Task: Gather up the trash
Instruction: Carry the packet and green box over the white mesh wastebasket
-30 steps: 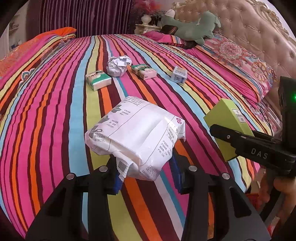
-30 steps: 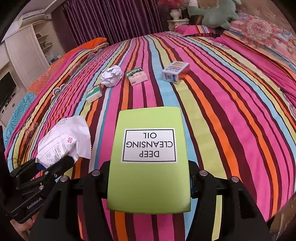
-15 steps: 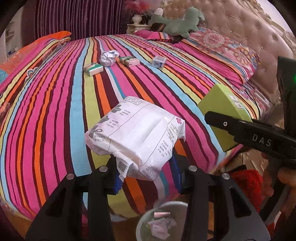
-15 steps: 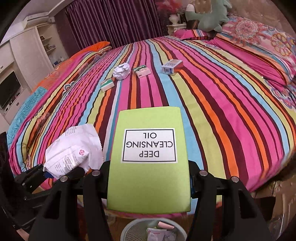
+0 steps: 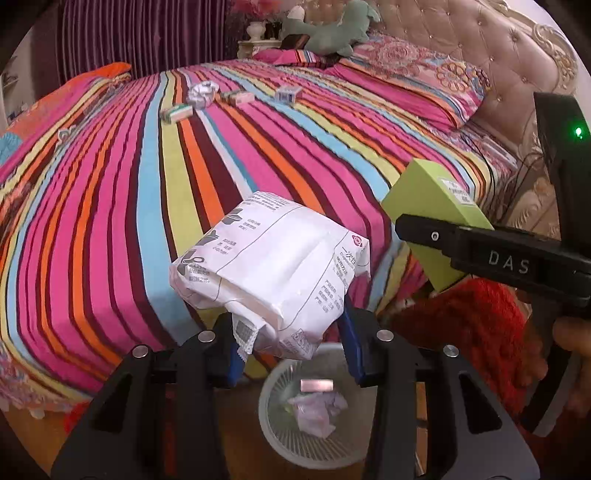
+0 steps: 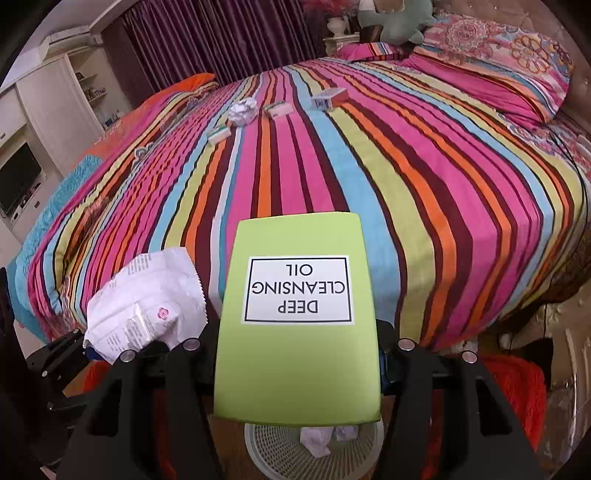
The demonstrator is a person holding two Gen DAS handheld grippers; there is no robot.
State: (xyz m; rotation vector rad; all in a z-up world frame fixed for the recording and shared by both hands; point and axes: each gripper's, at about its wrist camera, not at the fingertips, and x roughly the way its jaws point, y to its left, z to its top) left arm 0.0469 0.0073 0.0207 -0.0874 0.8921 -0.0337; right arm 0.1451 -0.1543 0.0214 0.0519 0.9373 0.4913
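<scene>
a striped bedspread (image 5: 110,221) is covering the bed in pink, orange, blue and lime bands. a green plush toy (image 5: 328,33) is lying at the head, on floral pillows (image 5: 424,81) that are leaning against a tufted headboard (image 5: 480,40). purple curtains (image 6: 221,40) are hanging behind — a white shelf unit (image 6: 48,110) is standing left, a red rug (image 5: 461,321) is lying on the floor.

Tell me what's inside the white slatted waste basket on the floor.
Inside the white slatted waste basket lie crumpled white papers and a small flat pale piece. The gripper-held white printed packet covers its far rim; deeper contents are hidden.
</scene>
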